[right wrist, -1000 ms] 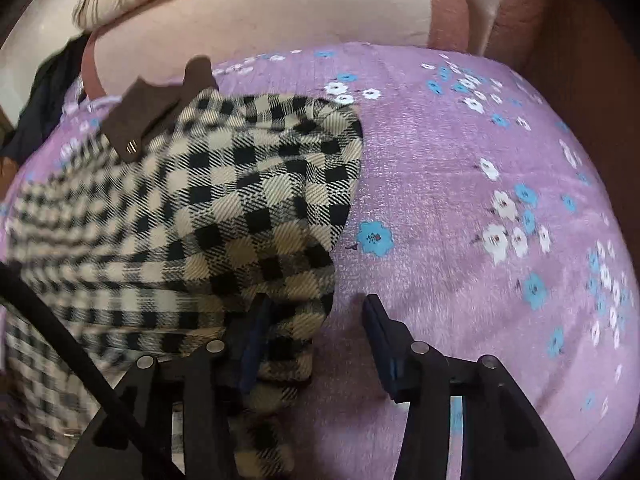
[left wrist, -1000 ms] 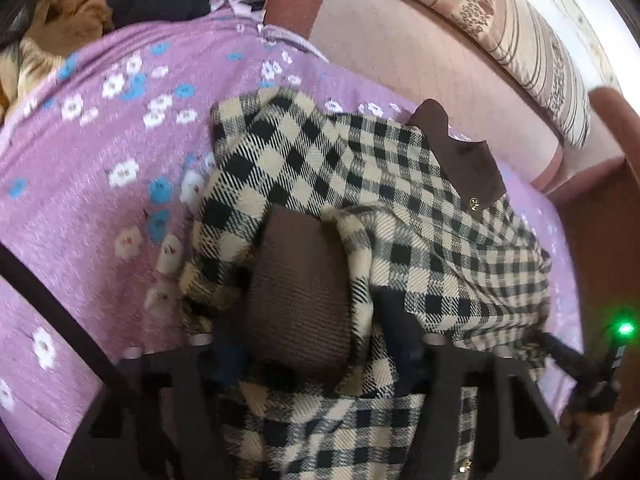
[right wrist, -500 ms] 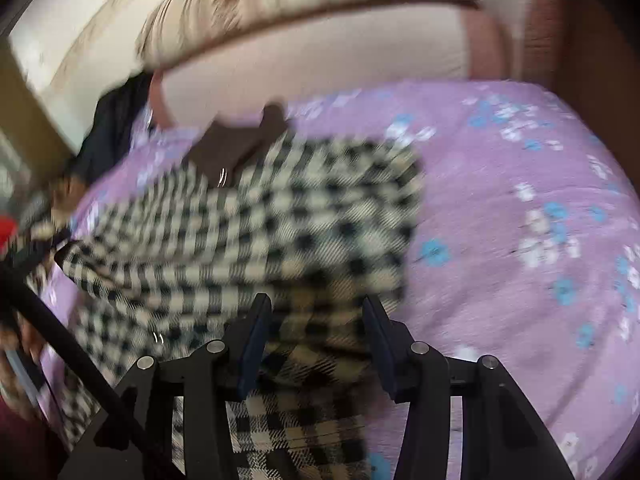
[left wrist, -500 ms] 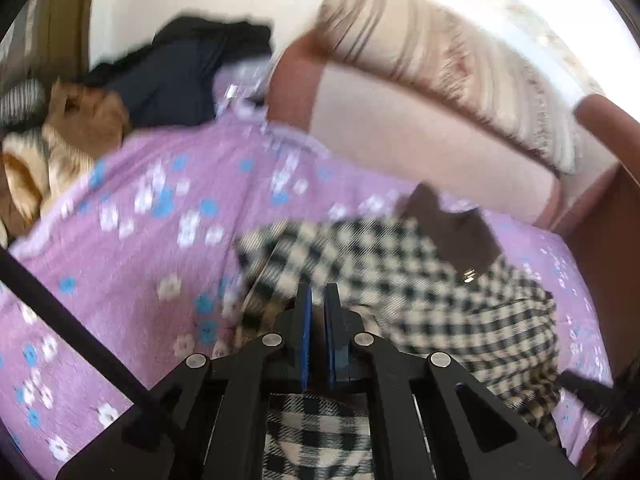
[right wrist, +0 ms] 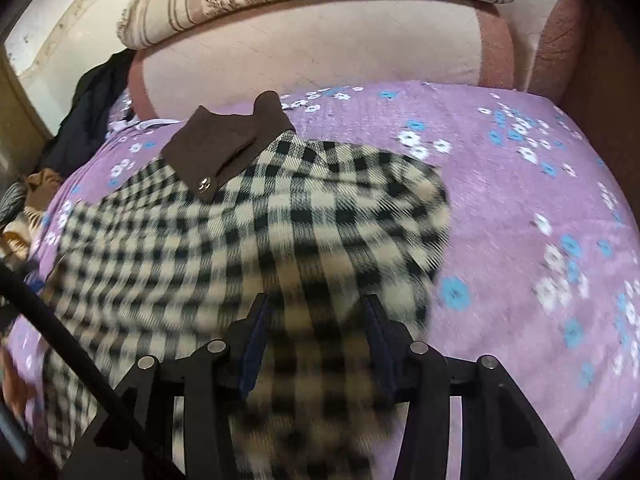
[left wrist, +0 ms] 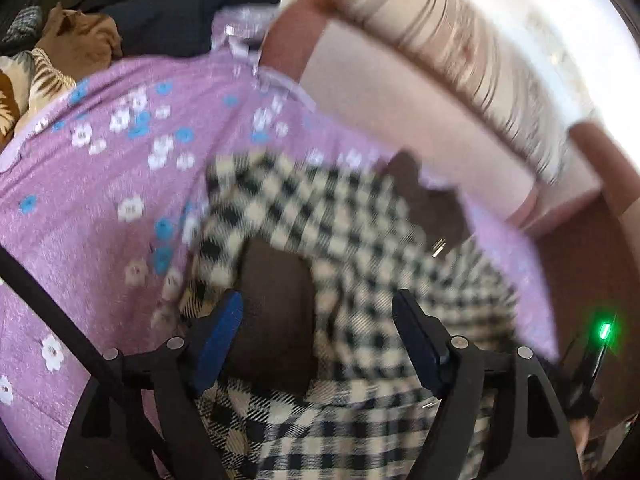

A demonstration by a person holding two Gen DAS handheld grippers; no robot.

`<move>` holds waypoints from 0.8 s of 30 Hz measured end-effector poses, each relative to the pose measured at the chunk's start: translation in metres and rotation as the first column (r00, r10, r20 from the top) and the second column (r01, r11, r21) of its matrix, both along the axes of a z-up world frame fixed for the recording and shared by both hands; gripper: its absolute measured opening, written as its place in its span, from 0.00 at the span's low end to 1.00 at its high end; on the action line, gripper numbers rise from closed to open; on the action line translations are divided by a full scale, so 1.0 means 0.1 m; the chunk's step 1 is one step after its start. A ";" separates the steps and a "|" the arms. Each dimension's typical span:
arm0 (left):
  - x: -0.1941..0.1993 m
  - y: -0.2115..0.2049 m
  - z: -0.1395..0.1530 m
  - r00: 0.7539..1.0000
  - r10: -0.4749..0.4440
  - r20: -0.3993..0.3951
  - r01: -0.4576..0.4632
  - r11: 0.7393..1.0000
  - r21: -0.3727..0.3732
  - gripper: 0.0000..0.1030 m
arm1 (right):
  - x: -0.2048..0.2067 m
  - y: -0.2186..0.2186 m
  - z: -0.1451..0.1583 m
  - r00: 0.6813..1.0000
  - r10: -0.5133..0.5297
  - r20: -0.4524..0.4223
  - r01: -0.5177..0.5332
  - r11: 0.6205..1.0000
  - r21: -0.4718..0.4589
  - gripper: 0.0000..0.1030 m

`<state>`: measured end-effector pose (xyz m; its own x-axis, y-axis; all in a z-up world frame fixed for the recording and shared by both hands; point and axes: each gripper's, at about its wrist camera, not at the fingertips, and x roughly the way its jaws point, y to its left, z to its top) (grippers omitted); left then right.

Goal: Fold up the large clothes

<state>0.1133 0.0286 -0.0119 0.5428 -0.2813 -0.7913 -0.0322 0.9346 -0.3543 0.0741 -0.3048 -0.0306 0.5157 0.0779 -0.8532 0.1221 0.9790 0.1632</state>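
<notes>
My left hand-held gripper (left wrist: 318,330) is spread wide, its fingers either side of the brown cuff (left wrist: 276,316) and holding nothing. My right hand-held gripper (right wrist: 316,344) is also parted, with checked cloth lying between the fingers; I cannot tell whether the pads touch it, but they are not pinched on it.

The coat (right wrist: 248,240) lies on the purple bedspread (right wrist: 520,184), brown collar (right wrist: 224,148) toward the headboard (right wrist: 320,52), its body part folded, with a sleeve brought across so the cuff sits on the checks. The lower hem runs under both grippers, out of sight.

What could go wrong, as I judge it:
- The cloth looks thick and woolly. If I close on one layer only, the layers below will stay put and the fold will come out skewed.
- The sleeve rests loose on top. A quick lift could let it slide off and undo that fold.
- Both views are smeared near the grippers, so I may misjudge where the edge is and close on air or on the bedspread.
- The bedspread is soft and could be caught with the coat and dragged up.
- The coat's left side lies near the clothes pile (left wrist: 76,40), which could snag a wide sweep.
</notes>
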 end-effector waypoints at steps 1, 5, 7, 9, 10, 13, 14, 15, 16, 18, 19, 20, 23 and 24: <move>0.04 -0.03 -0.14 0.999 0.004 -0.048 -0.002 0.999 0.036 0.74 | 0.11 -0.01 -0.12 0.999 -0.023 -0.035 0.022 1.000 -0.019 0.49; 0.05 -0.15 -0.40 0.998 -0.018 -0.066 0.028 0.989 0.146 0.81 | 0.19 0.00 -0.18 0.995 -0.061 -0.078 0.058 0.998 -0.038 0.47; 0.03 -0.28 -0.39 0.995 -0.049 -0.087 0.067 0.974 0.217 0.82 | -0.03 0.06 0.00 0.998 -0.037 -0.049 0.036 0.999 -0.023 0.48; 0.02 -0.31 -0.38 0.995 -0.059 -0.085 0.077 0.973 0.220 0.82 | -0.30 0.12 0.10 1.000 -0.013 -0.027 0.012 1.000 -0.014 0.50; 0.01 -0.30 -0.37 0.995 -0.051 -0.086 0.068 0.976 0.209 0.82 | -0.44 0.14 0.11 0.999 -0.009 -0.035 0.008 1.000 -0.020 0.52; -0.04 -0.21 -0.31 0.993 -0.030 -0.110 0.042 0.993 0.110 0.82 | -0.66 0.13 -0.07 0.992 0.004 -0.126 -0.011 0.998 -0.054 0.55; -0.09 -0.18 -0.27 0.994 -0.027 -0.110 0.036 0.996 0.086 0.82 | -0.70 0.11 -0.13 0.987 0.007 -0.162 -0.018 0.998 -0.068 0.55; -0.16 -0.14 -0.21 0.994 -0.024 -0.106 0.030 0.998 0.055 0.82 | -0.79 0.07 -0.12 0.984 -0.001 -0.180 -0.011 0.998 -0.065 0.55; -0.23 -0.13 -0.15 0.994 -0.028 -0.102 0.032 0.999 0.036 0.82 | -0.87 0.01 -0.08 0.986 -0.009 -0.164 0.002 0.999 -0.044 0.55; -0.36 -0.10 -0.07 0.994 -0.044 -0.101 0.047 0.998 0.029 0.82 | -1.10 -0.06 0.09 0.993 -0.004 -0.114 0.005 1.000 0.013 0.64; -0.41 -0.10 -0.04 0.993 -0.054 -0.101 0.058 0.998 0.037 0.82 | -1.19 -0.09 0.12 0.995 -0.001 -0.100 0.003 1.000 0.021 0.72; -0.48 -0.11 -0.01 0.993 -0.069 -0.099 0.075 0.996 0.051 0.82 | -1.32 -0.12 0.19 0.997 -0.006 -0.082 0.007 1.000 0.019 0.74; -0.69 -0.11 0.02 0.991 -0.086 -0.100 0.094 0.992 0.082 0.83 | -1.59 -0.16 0.25 0.998 -0.032 -0.062 0.033 0.999 0.006 0.74; -0.76 -0.11 0.03 0.991 -0.086 -0.107 0.096 0.992 0.088 0.82 | -1.66 -0.18 0.24 0.997 -0.045 -0.061 0.046 0.999 0.010 0.74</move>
<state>0.0369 0.0176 -0.0093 0.4330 -0.2485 -0.8664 0.0225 0.9639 -0.2653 -0.0919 -0.3232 -0.0064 0.4663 0.0656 -0.8822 0.1764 0.9703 0.1654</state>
